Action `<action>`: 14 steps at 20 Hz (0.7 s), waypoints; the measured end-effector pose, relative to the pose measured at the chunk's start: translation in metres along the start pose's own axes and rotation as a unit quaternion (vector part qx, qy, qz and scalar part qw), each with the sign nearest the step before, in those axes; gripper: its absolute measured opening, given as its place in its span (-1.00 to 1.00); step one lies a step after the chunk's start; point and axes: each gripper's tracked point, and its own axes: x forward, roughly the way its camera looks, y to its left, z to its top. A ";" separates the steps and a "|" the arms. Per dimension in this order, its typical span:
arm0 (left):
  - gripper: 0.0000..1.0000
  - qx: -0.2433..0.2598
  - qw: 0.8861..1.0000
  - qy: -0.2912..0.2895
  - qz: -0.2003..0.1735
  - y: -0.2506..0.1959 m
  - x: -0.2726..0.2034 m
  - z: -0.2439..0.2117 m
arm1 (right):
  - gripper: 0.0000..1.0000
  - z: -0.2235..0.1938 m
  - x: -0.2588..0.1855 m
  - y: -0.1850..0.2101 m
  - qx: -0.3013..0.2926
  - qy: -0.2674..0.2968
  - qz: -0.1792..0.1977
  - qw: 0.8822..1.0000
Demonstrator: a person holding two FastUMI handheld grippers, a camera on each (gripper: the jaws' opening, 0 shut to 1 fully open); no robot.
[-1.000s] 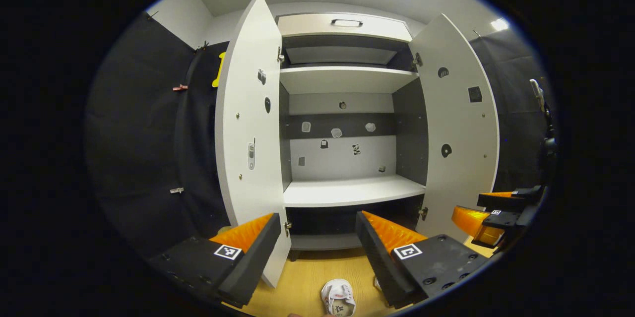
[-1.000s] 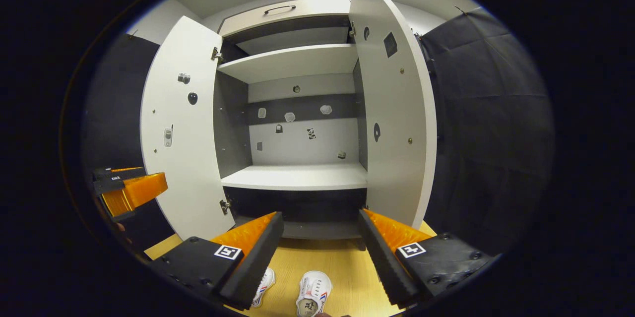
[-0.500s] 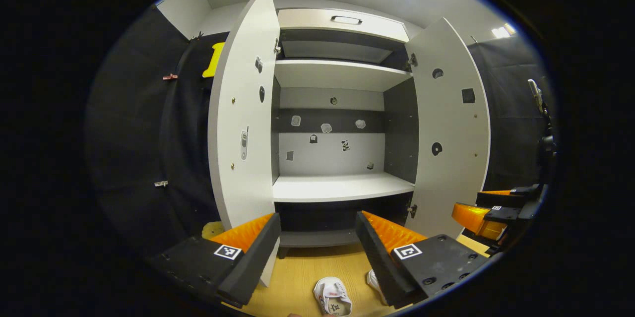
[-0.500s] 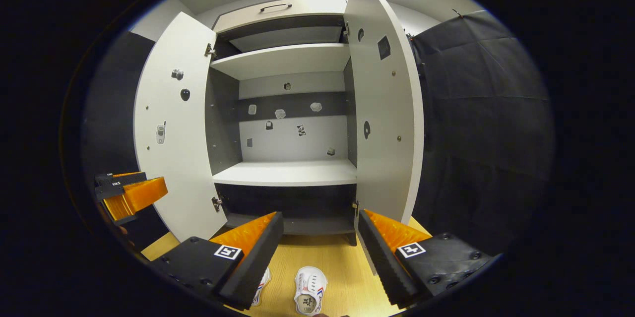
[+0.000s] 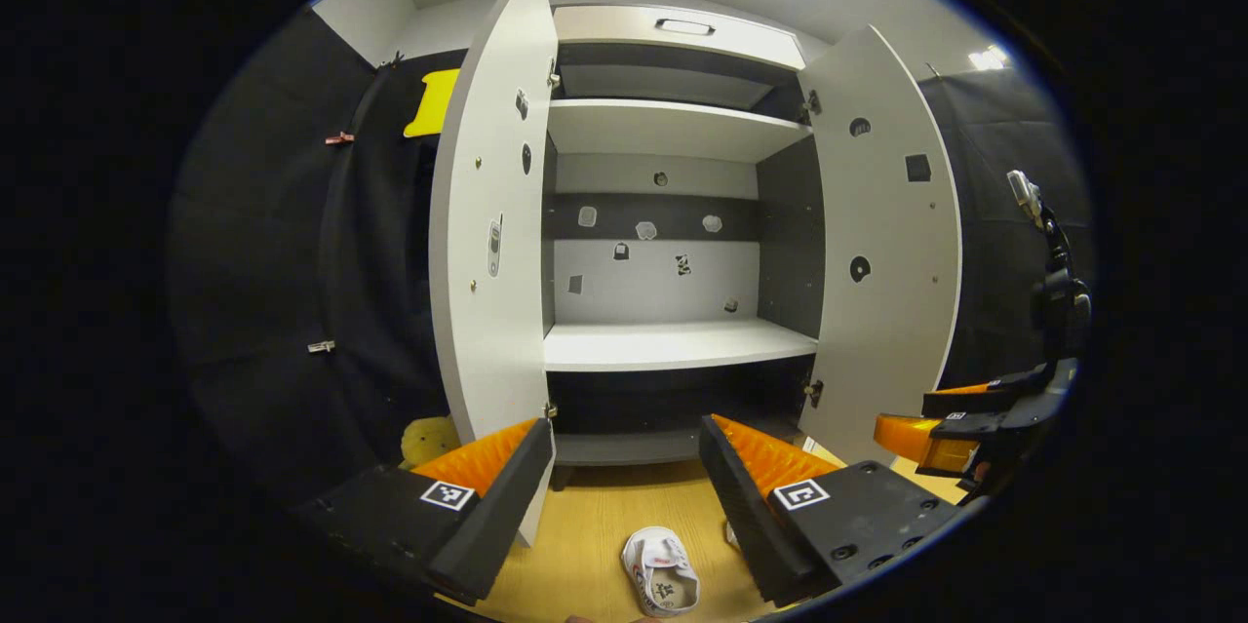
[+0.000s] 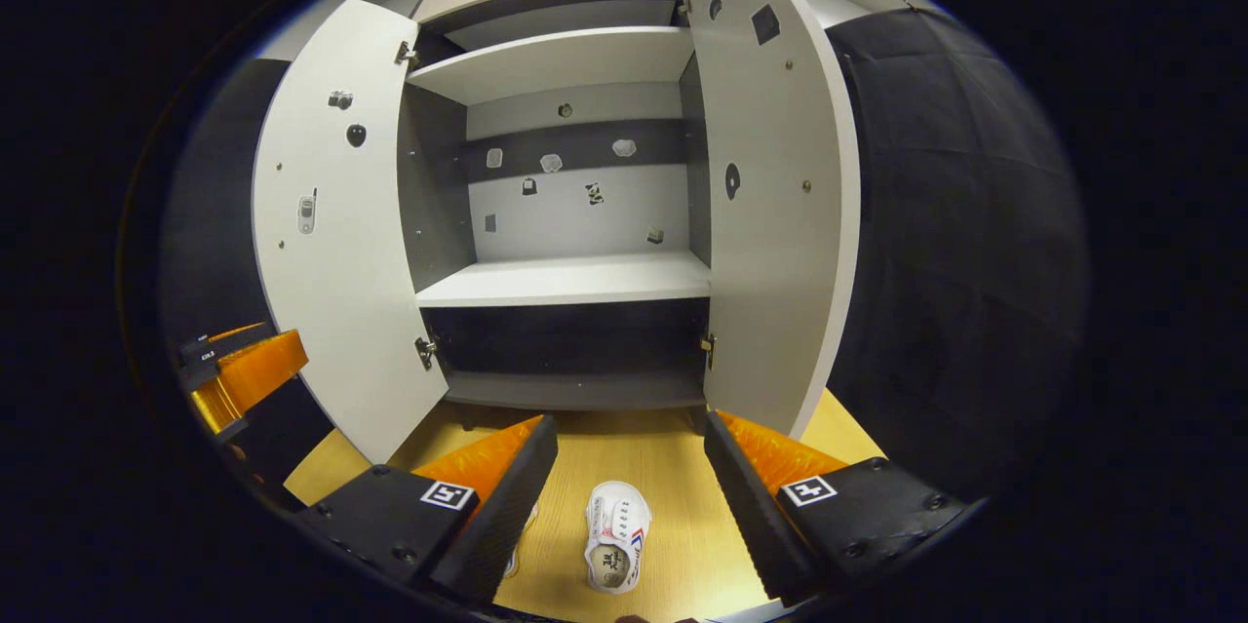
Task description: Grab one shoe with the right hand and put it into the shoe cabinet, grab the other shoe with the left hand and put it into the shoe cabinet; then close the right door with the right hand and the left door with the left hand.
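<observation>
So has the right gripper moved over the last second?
Yes. In the right gripper view the cabinet sits higher against the right gripper than before, and more floor and shoe show, so it has tipped downward toward the shoes.

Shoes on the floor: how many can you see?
2. One white shoe lies on the wooden floor between the right gripper's fingers; the second shoe is beside it, mostly hidden behind a finger. Neither is in the cabinet.

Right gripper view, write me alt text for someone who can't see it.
The open right gripper hangs above a white shoe on the wooden floor, facing a shoe cabinet with both doors wide open. The left gripper shows at far left.
</observation>
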 end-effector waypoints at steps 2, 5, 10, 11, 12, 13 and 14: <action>0.90 0.006 1.000 0.007 0.001 0.001 -0.001 -0.007 | 0.96 -0.012 0.004 0.003 0.000 0.014 0.006 1.000; 0.90 0.004 1.000 0.020 0.002 0.003 -0.003 -0.016 | 0.96 -0.040 0.010 0.014 0.004 0.048 0.024 0.999; 0.91 -0.004 0.999 0.045 0.015 0.012 -0.006 -0.031 | 0.96 -0.104 0.020 0.033 0.019 0.126 0.054 0.990; 0.90 -0.009 0.998 0.053 0.016 0.014 -0.006 -0.036 | 0.97 -0.119 0.022 0.038 0.023 0.144 0.060 0.987; 0.90 -0.017 0.998 0.062 0.017 0.015 -0.006 -0.041 | 0.97 -0.135 0.022 0.042 0.028 0.163 0.067 0.984; 0.90 -0.027 0.997 0.070 0.019 0.016 -0.006 -0.047 | 0.97 -0.149 0.023 0.046 0.031 0.180 0.071 0.981; 0.90 -0.033 0.996 0.078 0.024 0.019 -0.006 -0.053 | 0.97 -0.164 0.024 0.048 0.033 0.191 0.074 0.978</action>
